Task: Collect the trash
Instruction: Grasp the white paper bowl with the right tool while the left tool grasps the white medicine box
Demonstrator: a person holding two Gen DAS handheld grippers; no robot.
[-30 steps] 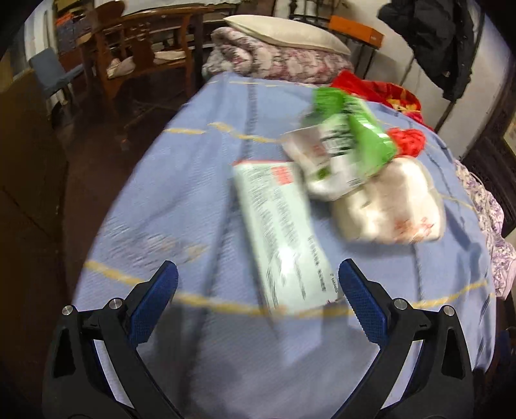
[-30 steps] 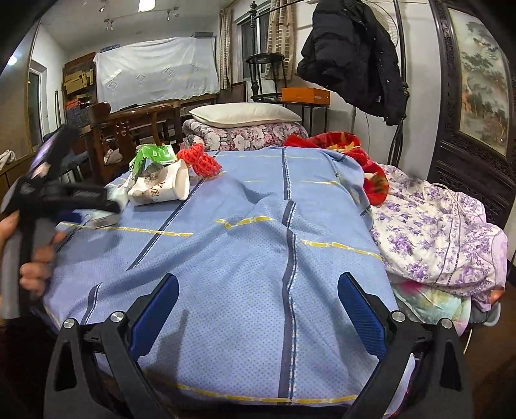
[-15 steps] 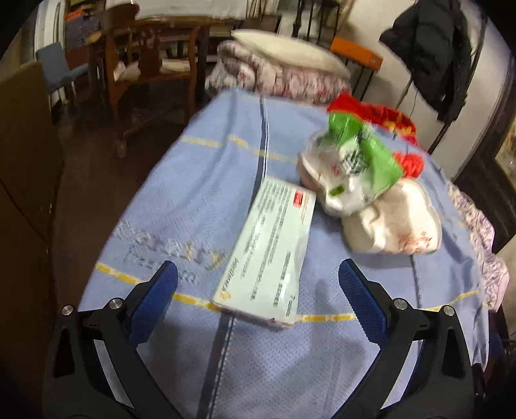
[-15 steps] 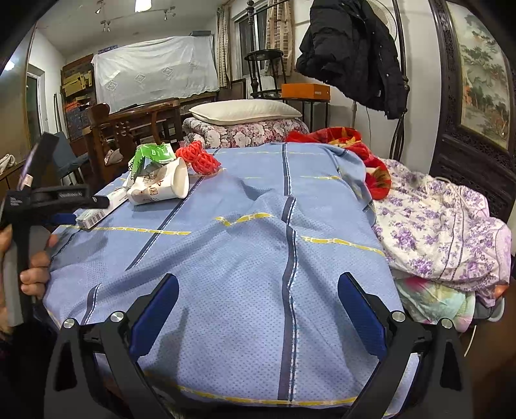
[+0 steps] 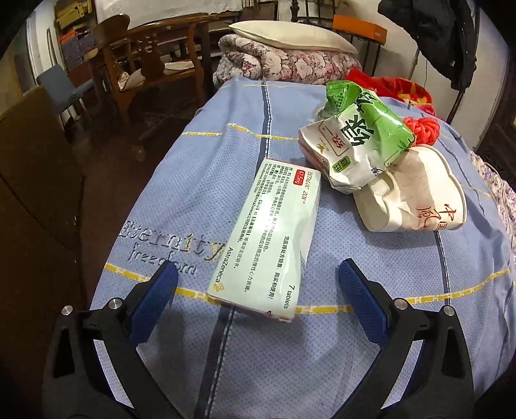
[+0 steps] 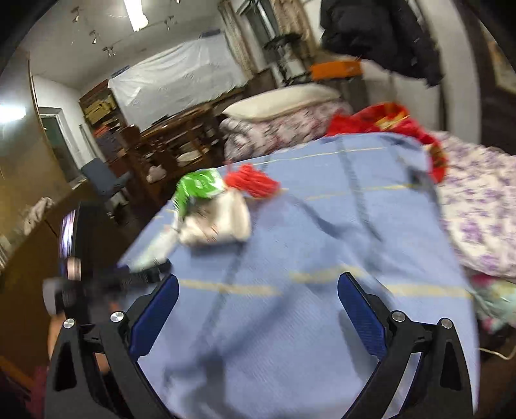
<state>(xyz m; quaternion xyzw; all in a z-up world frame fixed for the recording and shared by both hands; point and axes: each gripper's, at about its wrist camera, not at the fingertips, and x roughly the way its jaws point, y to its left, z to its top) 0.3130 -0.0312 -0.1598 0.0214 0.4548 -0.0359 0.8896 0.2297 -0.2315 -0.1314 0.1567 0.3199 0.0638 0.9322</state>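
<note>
The flat pale-green cardboard medicine box [image 5: 271, 238] lies on the blue bedspread [image 5: 193, 199], light and crushable; the left gripper [image 5: 258, 290] jaws gape wide, empty, straddling its near end. Pinch across its narrow width.

Lived-in home bedroom. Bed with blue blanket [image 5: 200, 193] fills the center; folded floral quilt [image 5: 283, 63] and pillow [image 5: 290, 34] stacked top center. Wooden chair [image 5: 145, 61] upper left, dark coat [image 5: 451, 38] hanging upper right, ceiling light [image 6: 135, 14] top left of right view.
</note>
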